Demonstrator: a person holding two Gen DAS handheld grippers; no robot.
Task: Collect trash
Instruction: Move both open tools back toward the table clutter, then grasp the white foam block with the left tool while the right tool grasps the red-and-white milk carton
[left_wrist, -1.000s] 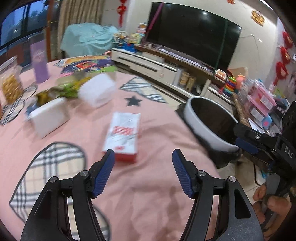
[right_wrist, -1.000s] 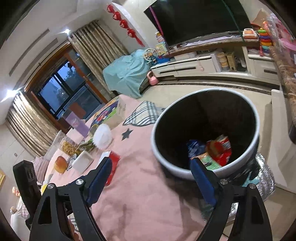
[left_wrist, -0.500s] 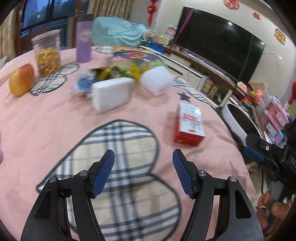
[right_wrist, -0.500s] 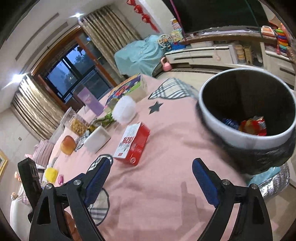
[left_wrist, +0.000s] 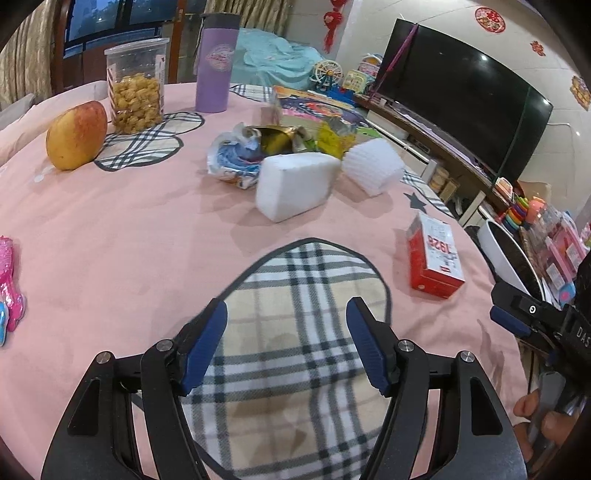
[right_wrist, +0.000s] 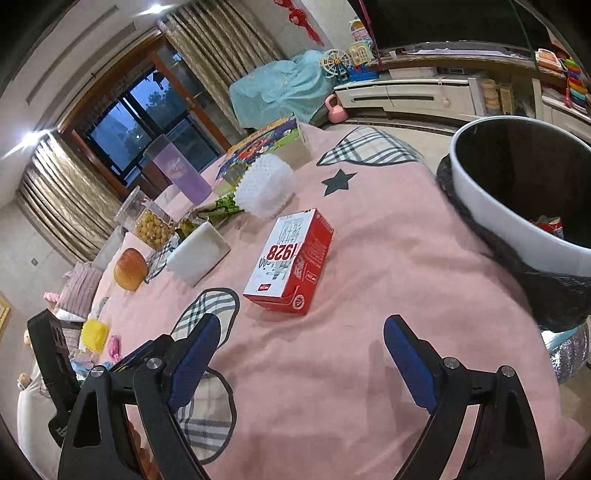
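Red-and-white cardboard box (right_wrist: 293, 260) printed "1928" lies flat on the pink tablecloth (right_wrist: 369, 369), at 12 o'clock from the right gripper (right_wrist: 301, 354), apart from it. Box end flap looks open, corners slightly crushed. White foam block (left_wrist: 295, 186) and white bumpy foam net (left_wrist: 373, 166) sit at 11 o'clock beyond it, beside crumpled wrappers (left_wrist: 236, 162). White round bin with black liner (right_wrist: 517, 206) at 2 o'clock, trash inside. Right gripper jaws spread wide, empty. Left gripper (left_wrist: 286, 343) jaws apart, empty, over a plaid patch.
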